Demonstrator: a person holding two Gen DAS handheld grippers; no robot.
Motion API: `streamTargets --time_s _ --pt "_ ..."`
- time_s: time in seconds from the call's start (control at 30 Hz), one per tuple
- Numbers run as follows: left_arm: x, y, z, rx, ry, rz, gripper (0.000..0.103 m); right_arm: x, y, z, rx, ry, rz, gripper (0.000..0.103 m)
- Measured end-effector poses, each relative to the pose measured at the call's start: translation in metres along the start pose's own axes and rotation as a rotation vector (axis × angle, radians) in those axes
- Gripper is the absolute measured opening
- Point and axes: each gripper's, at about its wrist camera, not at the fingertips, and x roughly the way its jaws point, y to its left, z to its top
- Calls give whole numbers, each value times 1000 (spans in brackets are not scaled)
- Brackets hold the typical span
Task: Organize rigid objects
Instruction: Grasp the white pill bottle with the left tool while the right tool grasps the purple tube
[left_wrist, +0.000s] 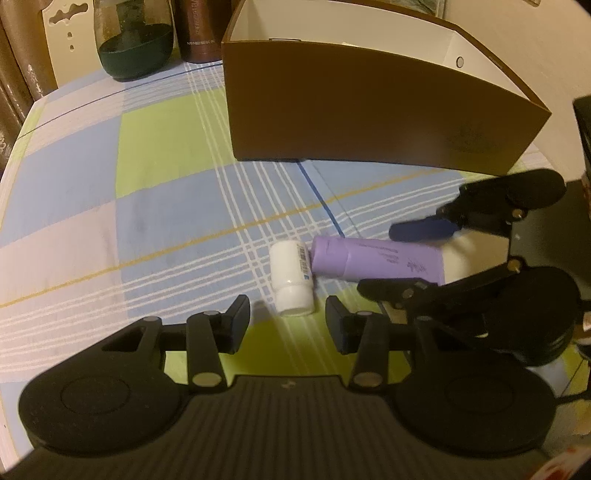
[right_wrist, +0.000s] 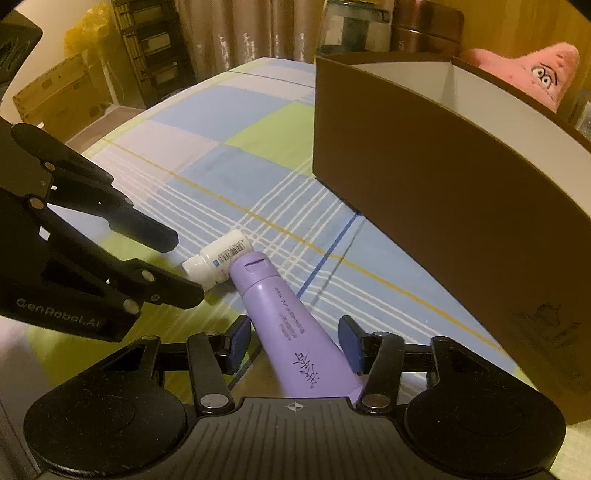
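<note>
Right wrist view puts the right gripper low over the table, its two blue-padded fingers standing apart on either side of a purple tube. The tube lies on its side between them; a gap shows between each pad and the tube's wall (no pad presses on it). The tube's flip cap points away from this gripper and touches a small white bottle, which also lies on its side.

From the left wrist view, the left gripper hangs with its jaws apart and nothing between them; the white bottle lies just beyond its fingertips, cap end nearest. The purple tube lies to the right of the bottle, cap against it, with the right gripper straddling its far end.

Both things rest on a checked tablecloth of blue, green and pale squares. Beyond them stands a brown box with a white inside, open at the top. Behind the box, in the right wrist view, sits a pink plush toy. At the table's far edge stand a glass jar and a brown flask.
</note>
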Motion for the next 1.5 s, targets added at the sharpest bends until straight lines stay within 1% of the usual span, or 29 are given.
streamTargets --time_s 0.03,0.23,0.37,0.43,0.47,0.53,0.57,0.67,0.73,0.83,1.0,1.13,1.43,1.5 --pt "1 0 1 2 -1 2 42 -1 -2 -1 20 -4 -9 36" --pt "8 -2 9 23 -9 8 42 -9 -17 -10 143 -14 -107 36" --pt "14 -9 13 42 -15 2 41 -18 -26 -21 205 -13 -143 36" --pt "16 -12 15 52 -16 1 38 -23 -30 -27 232 -13 -147 36" --pt "18 -14 15 58 -16 3 34 -25 -30 -30 243 -12 -148 36" --pt "21 -17 15 66 -15 8 30 -30 -30 -34 253 -8 -150 36" --pt "22 -17 15 66 -16 11 24 -33 -29 -36 256 -7 -151 36" --pt "22 -19 14 61 -14 11 24 -41 -28 -44 272 -3 -149 36" --pt "21 -20 11 58 -8 -2 24 -43 -26 -47 276 1 -154 36" --pt "20 -27 7 67 -12 7 24 -45 -25 -48 293 -4 -163 36" --pt "22 -31 11 60 -13 21 24 -37 -27 -39 298 -6 -181 36" --pt "24 -31 12 62 -11 32 24 -30 -23 -33 269 3 -204 36" --pt "28 -31 12 59 7 41 24 -30 -24 -32 268 8 -210 36" --pt "29 -32 12 66 9 42 24 -30 -24 -31 262 7 -208 33"
